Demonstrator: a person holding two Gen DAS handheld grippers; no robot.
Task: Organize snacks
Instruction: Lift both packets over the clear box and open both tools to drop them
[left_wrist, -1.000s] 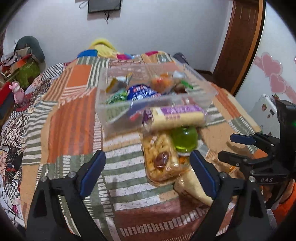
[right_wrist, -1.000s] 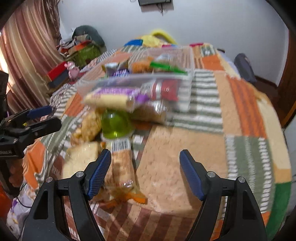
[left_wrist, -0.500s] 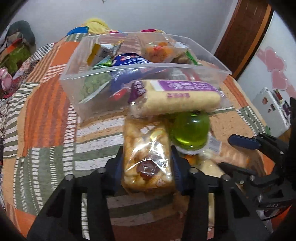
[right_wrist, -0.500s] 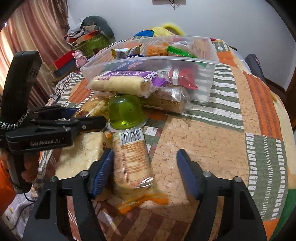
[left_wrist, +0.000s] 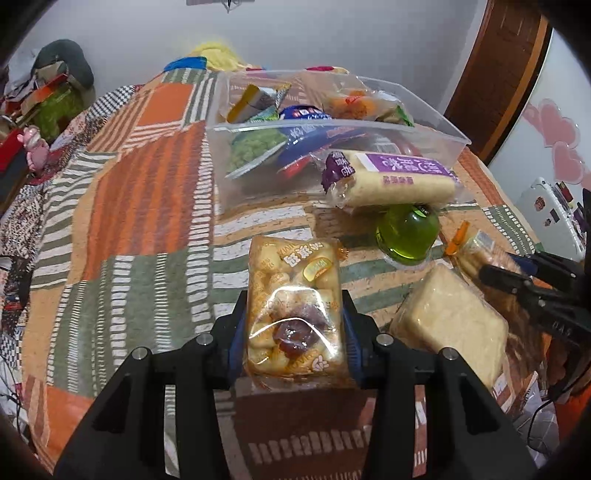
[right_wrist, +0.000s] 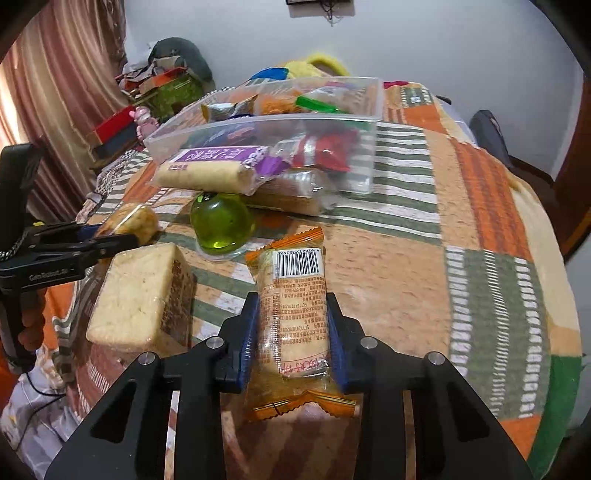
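My left gripper (left_wrist: 293, 321) is shut on a clear pastry pack (left_wrist: 293, 299) with a dark filling, held above the patchwork bedspread. My right gripper (right_wrist: 291, 325) is shut on an orange-edged biscuit pack (right_wrist: 291, 306) with a barcode. A clear plastic bin (left_wrist: 436, 125) holding several snacks stands ahead; it also shows in the right wrist view (right_wrist: 266, 125). In front of it lie a purple-labelled roll (left_wrist: 391, 181), a green jelly cup (left_wrist: 406, 232) and a wrapped cake block (left_wrist: 450, 317). The left gripper (right_wrist: 122, 240) shows at the left of the right wrist view.
A second clear wrapped roll (right_wrist: 295, 192) lies against the bin. The patchwork bedspread (right_wrist: 480, 221) falls away at the right edge. Clutter and a pink toy (left_wrist: 35, 147) sit at the far left. A brown door (left_wrist: 495, 74) is at the back right.
Both grippers closed on their packs: the left on the pastry pack, the right on the biscuit pack. Both packs now sit lifted between the pads.
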